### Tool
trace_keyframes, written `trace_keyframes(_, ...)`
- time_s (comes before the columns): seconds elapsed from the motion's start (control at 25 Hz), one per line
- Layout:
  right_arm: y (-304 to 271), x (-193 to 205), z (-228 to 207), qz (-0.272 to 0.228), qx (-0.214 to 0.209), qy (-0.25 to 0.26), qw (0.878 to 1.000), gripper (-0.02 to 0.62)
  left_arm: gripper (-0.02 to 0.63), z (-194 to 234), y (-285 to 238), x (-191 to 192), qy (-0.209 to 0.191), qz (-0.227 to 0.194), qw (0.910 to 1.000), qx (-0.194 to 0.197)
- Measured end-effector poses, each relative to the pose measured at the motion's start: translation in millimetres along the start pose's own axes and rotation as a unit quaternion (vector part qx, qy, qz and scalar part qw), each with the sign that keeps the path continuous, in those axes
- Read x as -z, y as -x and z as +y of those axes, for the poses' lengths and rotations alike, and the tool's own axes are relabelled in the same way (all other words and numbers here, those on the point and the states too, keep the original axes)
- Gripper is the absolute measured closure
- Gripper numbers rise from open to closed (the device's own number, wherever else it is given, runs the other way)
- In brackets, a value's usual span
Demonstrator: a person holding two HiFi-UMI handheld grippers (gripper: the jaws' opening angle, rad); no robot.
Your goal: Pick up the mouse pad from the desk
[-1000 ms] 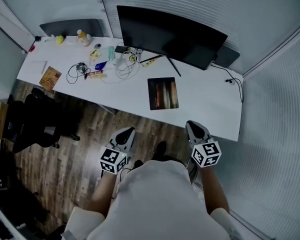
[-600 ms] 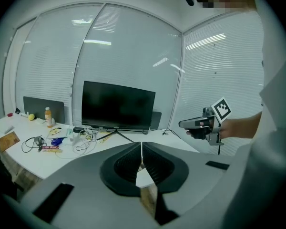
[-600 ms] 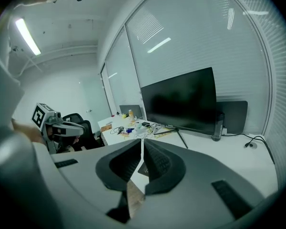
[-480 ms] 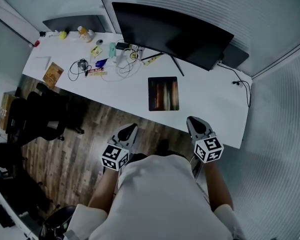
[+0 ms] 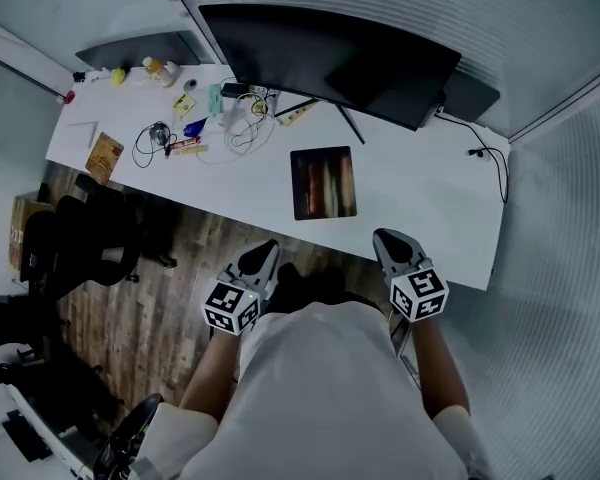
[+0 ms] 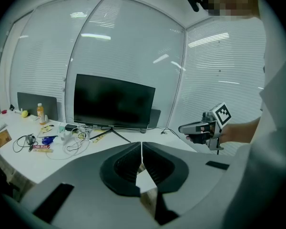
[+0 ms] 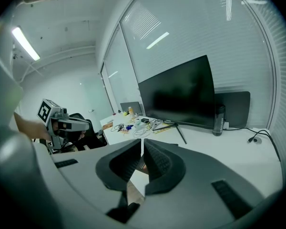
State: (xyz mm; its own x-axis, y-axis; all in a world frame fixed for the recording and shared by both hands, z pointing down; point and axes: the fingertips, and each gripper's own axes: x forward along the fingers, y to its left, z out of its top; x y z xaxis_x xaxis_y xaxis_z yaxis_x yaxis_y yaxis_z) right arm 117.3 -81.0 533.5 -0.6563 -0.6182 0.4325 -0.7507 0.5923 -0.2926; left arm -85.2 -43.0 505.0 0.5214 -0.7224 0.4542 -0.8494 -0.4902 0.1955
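A dark rectangular mouse pad [image 5: 323, 182] lies flat on the long white desk [image 5: 420, 208], right of the desk's middle. It sits just in front of the thin stand legs of the wide black curved monitor [image 5: 330, 58]. Its surface looks glossy, with upright streaks of reddish brown and a paler tone across a near-black ground, and its edges run roughly square to the desk's near edge. Nothing rests on it and nothing touches it.

The left hand-held gripper [image 5: 264, 250] hangs over the dark wooden plank floor [image 5: 170, 298], short of the desk's near edge and apart from the pad. In its own view the jaws [image 6: 141, 148] are clenched together along a thin seam with nothing between them. The right hand-held gripper [image 5: 384, 236] shows against the desk's near edge, to the right of the pad and not touching it. Its jaws [image 7: 143, 147] also meet at the tips, empty.

On the far left of the desk lie a tangle of thin cables [image 5: 242, 133], an orange-capped bottle [image 5: 155, 68] and a brown booklet [image 5: 104, 156]. A black office chair [image 5: 80, 238] stands on the floor by the desk's left end.
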Motion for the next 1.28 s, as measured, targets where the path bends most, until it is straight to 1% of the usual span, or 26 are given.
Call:
trace_keyframes(0.24, -4, 8, -8, 0.007, 0.02, -0.019, 1.0, 0.558, 0.583, 16, -18, -3, -0.017, 0.017, 0.9994, 0.027)
trace_keyframes(0.4, -10, 15, -11, 0.013, 0.043, -0.037, 0.998, 0.558, 0.583, 28, -36, -4, -0.031, 0.028, 0.9974, 0.058)
trace_keyframes(0.52, -16, 20, -11, 0.016, 0.065, -0.057, 0.996, 0.558, 0.583, 34, -51, 1, -0.061, 0.045, 0.9932, 0.089)
trace_keyframes(0.68, -27, 25, -5, 0.025, 0.091, -0.08, 0.992, 0.558, 0.583, 44, -69, 15, -0.097, 0.075, 0.9835, 0.133)
trace_keyframes(0.84, -36, 31, -2, 0.031, 0.115, -0.106, 0.987, 0.558, 0.583, 54, -86, 33, -0.127, 0.108, 0.9715, 0.169)
trace_keyframes(1.0, -43, 37, 3, 0.037, 0.135, -0.124, 0.982, 0.558, 0.582, 61, -100, 52, -0.157, 0.143, 0.9561, 0.202)
trace_keyframes(1.08, -46, 40, 4, 0.039, 0.143, -0.132, 0.98, 0.559, 0.581, 62, -108, 61, -0.178, 0.16, 0.9457, 0.22)
trace_keyframes(1.28, -51, 50, 8, 0.046, 0.164, -0.147, 0.974, 0.558, 0.58, 62, -126, 89, -0.233, 0.193, 0.9156, 0.265)
